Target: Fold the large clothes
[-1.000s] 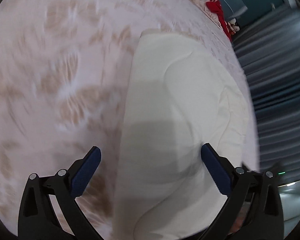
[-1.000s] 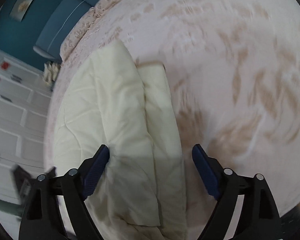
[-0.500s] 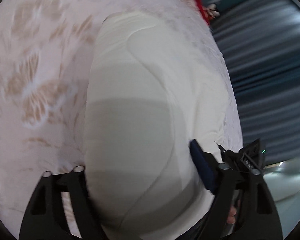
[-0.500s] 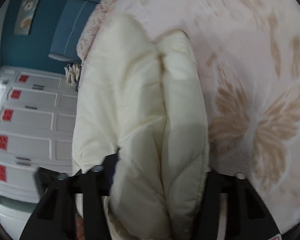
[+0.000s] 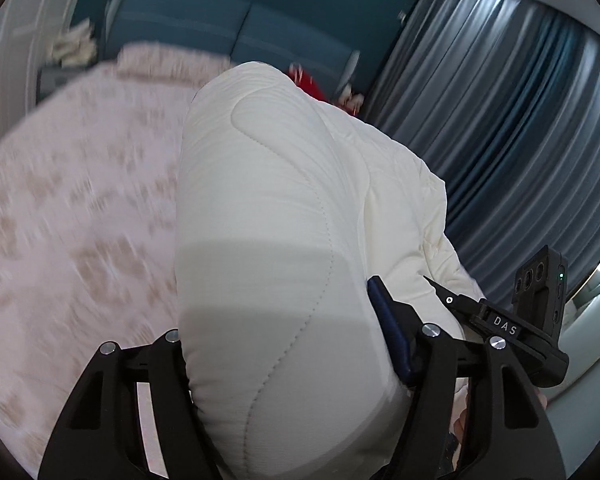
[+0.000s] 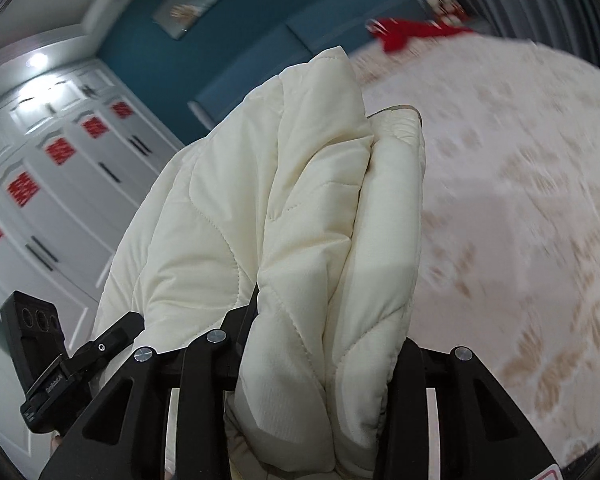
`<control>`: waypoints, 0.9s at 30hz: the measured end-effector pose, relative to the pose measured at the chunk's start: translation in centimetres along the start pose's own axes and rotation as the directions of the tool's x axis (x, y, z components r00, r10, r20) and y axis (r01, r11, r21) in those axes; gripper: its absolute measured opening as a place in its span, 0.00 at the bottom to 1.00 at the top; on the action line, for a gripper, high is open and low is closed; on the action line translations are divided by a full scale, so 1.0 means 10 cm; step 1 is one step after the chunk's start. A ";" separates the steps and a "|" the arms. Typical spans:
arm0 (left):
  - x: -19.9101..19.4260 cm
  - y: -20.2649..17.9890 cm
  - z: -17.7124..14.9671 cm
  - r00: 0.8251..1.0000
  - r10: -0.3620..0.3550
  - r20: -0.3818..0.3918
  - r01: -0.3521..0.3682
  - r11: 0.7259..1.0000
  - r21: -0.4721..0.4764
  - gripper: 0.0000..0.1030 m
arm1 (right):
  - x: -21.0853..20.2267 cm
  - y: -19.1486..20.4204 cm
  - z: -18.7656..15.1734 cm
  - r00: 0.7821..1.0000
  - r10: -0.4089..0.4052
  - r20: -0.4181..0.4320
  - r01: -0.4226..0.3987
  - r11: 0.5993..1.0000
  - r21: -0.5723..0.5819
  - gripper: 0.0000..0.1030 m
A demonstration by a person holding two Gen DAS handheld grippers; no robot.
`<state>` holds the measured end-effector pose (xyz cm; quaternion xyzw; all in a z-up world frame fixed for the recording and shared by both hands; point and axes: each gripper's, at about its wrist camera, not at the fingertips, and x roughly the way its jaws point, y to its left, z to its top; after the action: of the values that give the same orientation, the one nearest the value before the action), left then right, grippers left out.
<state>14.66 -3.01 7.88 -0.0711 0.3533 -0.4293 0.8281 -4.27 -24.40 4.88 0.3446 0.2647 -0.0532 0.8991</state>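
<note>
One puffy cream-white quilted garment [image 5: 268, 240], folded into thick layers, now hangs lifted above the pale leaf-patterned bedspread [image 5: 72, 216] instead of lying on it, grasped by two grippers whose jaws have just been closing: the left gripper [image 5: 284, 344] and right gripper [image 6: 324, 332].

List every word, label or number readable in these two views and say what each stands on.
"DAS": white letters on the black bar of the right gripper, seen in the left wrist view.
Small lettering on the left gripper's bar, right wrist view: too blurred to read.
Red squares on the wardrobe doors: unreadable.
</note>
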 end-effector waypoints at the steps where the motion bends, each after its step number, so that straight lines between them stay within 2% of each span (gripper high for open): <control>1: -0.08 0.02 0.06 1.000 0.006 0.023 -0.007 1.000 0.011 0.63 | -0.01 0.11 0.04 1.000 0.016 0.012 -0.016 1.000 -0.016 0.35; 7: -0.52 0.24 0.28 0.991 0.055 0.120 -0.060 0.997 0.038 0.63 | 0.19 0.65 0.22 0.996 0.077 0.047 -0.071 0.991 -0.110 0.35; 12: -0.62 0.57 0.45 0.983 0.100 0.156 -0.106 0.994 0.033 0.63 | 0.60 0.97 0.27 0.995 0.097 0.029 -0.091 0.984 -0.155 0.34; 19: -0.46 1.23 0.48 0.982 0.132 0.132 -0.131 0.991 -0.015 0.63 | 1.33 1.21 0.20 0.998 0.054 -0.033 -0.059 0.978 -0.199 0.35; 24: -0.18 1.67 0.42 0.986 0.133 0.098 -0.127 0.990 -0.064 0.63 | 1.78 1.21 0.12 0.997 0.002 -0.076 -0.019 0.973 -0.228 0.34; 27: -0.06 1.80 0.35 0.988 0.137 0.075 -0.130 0.988 -0.085 0.63 | 2.03 1.16 0.05 0.994 -0.034 -0.106 0.007 0.971 -0.240 0.34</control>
<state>28.61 7.93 3.22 -0.0973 0.3405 -0.3552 0.8651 16.51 -14.24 1.66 0.2333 0.3214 -0.0113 0.9177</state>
